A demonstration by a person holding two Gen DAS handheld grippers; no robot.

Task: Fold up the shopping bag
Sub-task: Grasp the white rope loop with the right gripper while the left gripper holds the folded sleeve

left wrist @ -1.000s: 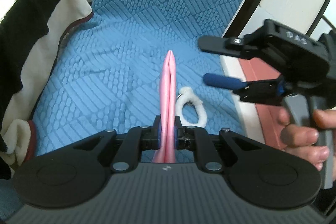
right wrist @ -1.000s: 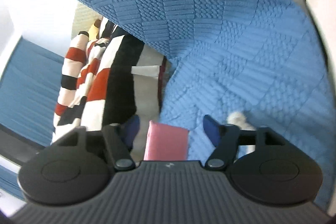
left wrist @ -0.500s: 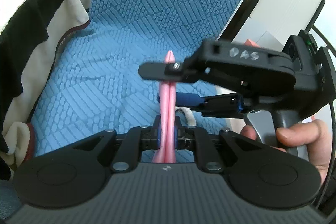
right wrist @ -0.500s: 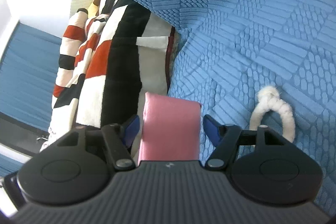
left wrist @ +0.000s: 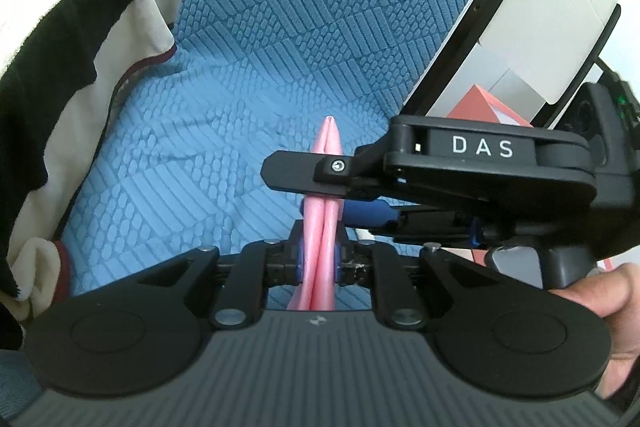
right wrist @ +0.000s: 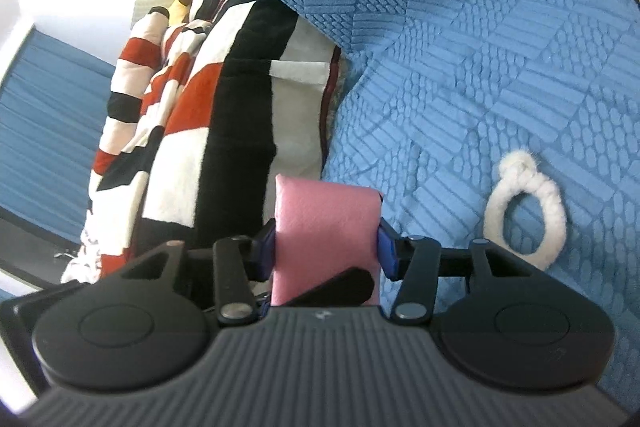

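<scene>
Shopping bag (left wrist: 322,227), folded pink: my left gripper (left wrist: 319,263) is pinching it edge-on; my right gripper (right wrist: 326,247), jaws having just narrowed, is clamping its flat sides above blue cover (left wrist: 192,163).

- Right gripper (right wrist: 326,247) — jaws have just been closing; the blue fingertips (right wrist: 267,247) now stand at either side of the folded pink shopping bag (right wrist: 324,227), touching its edges
- Bag stands upright between the fingers, broad face toward the camera, top edge rounded over
- A black finger of the left gripper (right wrist: 340,287) crosses the bag's lower front, angled up to the right
- Beneath and behind: blue textured cover (right wrist: 480,67), woven block pattern, lightly creased near the bag
- White rope loop (right wrist: 524,211) with a knot at top — lies flat on the cover, right of the bag, apart from it
- Left: striped red, white and black blanket (right wrist: 200,115), bunched
</scene>
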